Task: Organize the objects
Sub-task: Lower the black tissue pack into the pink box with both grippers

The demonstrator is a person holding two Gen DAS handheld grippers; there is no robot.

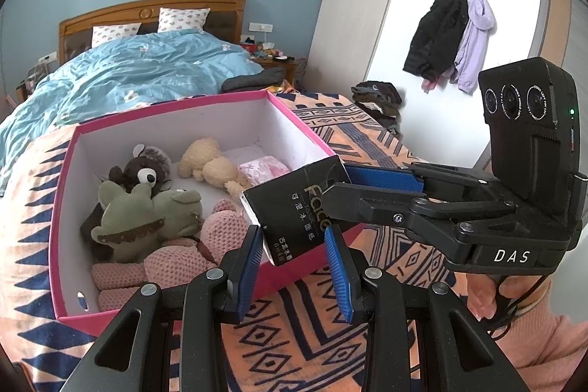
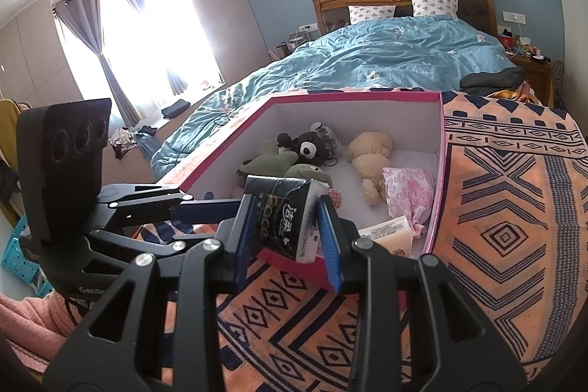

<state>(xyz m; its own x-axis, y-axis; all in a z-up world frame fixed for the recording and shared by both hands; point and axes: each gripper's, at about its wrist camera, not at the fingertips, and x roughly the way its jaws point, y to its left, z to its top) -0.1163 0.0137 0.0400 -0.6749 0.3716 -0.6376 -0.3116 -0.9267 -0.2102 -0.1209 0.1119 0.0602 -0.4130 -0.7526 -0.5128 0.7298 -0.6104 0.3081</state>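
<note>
A black tissue pack (image 1: 294,208) hangs over the near rim of a pink box (image 1: 64,179). My right gripper (image 2: 288,226) is shut on the pack (image 2: 283,212) and shows from the side in the left wrist view (image 1: 334,188). My left gripper (image 1: 294,263) is open just below the pack, its blue pads (image 1: 250,263) apart, not gripping it. The box (image 2: 439,171) holds a brown bear (image 1: 147,171), a green plush (image 1: 147,215), a cream plush (image 1: 209,160), a pink knitted plush (image 1: 172,259) and a pink floral pouch (image 1: 262,169).
The box sits on an orange and navy patterned blanket (image 2: 514,208) at the foot of a bed with a blue duvet (image 1: 128,72). A cream tube (image 2: 389,234) lies in the box's near corner. Folded dark clothes (image 1: 253,79) lie behind the box.
</note>
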